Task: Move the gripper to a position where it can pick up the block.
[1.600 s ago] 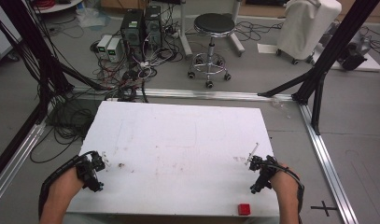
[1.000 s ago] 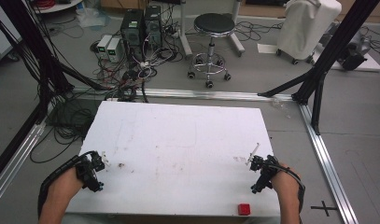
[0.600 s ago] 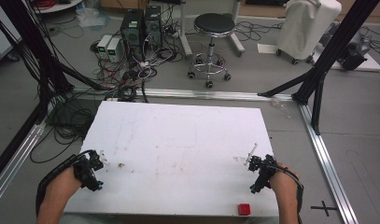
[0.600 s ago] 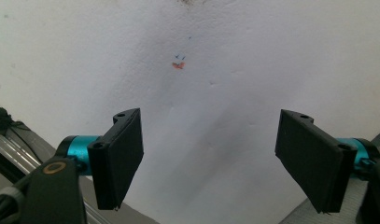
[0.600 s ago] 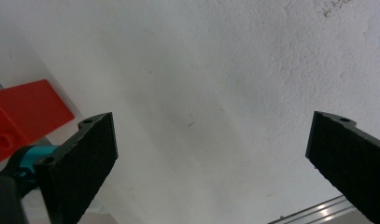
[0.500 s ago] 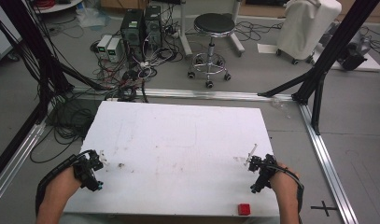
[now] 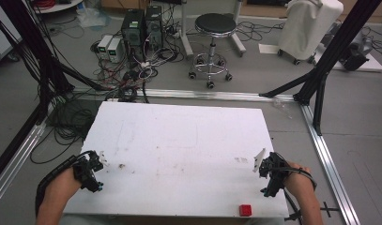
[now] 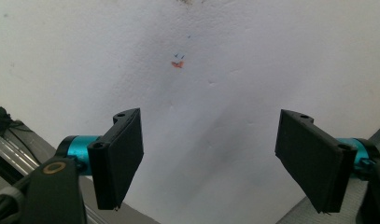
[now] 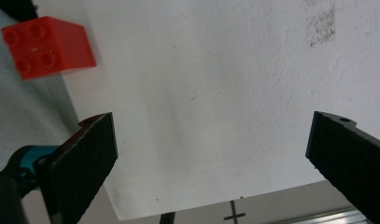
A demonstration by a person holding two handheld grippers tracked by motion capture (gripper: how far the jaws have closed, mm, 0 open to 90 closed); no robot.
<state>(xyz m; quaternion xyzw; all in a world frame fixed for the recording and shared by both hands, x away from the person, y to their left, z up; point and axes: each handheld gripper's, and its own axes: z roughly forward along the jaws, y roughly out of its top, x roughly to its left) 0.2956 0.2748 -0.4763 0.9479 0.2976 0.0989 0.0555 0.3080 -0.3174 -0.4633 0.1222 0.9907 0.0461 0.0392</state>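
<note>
A small red brick [image 7: 245,209] with four studs lies near the front right edge of the white table [image 7: 179,140]. In the right gripper view the red brick [image 9: 47,46] is at the upper left, apart from the jaws. My right gripper [image 7: 264,183] hovers over the table's right front part, a little behind and to the right of the brick. The right gripper [image 9: 211,140] is open wide and holds nothing. My left gripper [image 7: 95,177] is at the table's left front edge. The left gripper [image 8: 211,140] is open too, over bare white surface.
A small orange mark [image 8: 177,64] and faint stains [image 7: 120,165] dot the table. Aluminium frame rails [image 7: 320,140] run along the table's sides. On the floor behind stand a black stool [image 7: 213,28], computer boxes [image 7: 141,23] and tangled cables [image 7: 76,117]. A black cross [image 7: 327,206] marks the floor at right.
Both hands have drifted only slightly at the table's front corners. The red brick has not moved and both grippers stay open.
</note>
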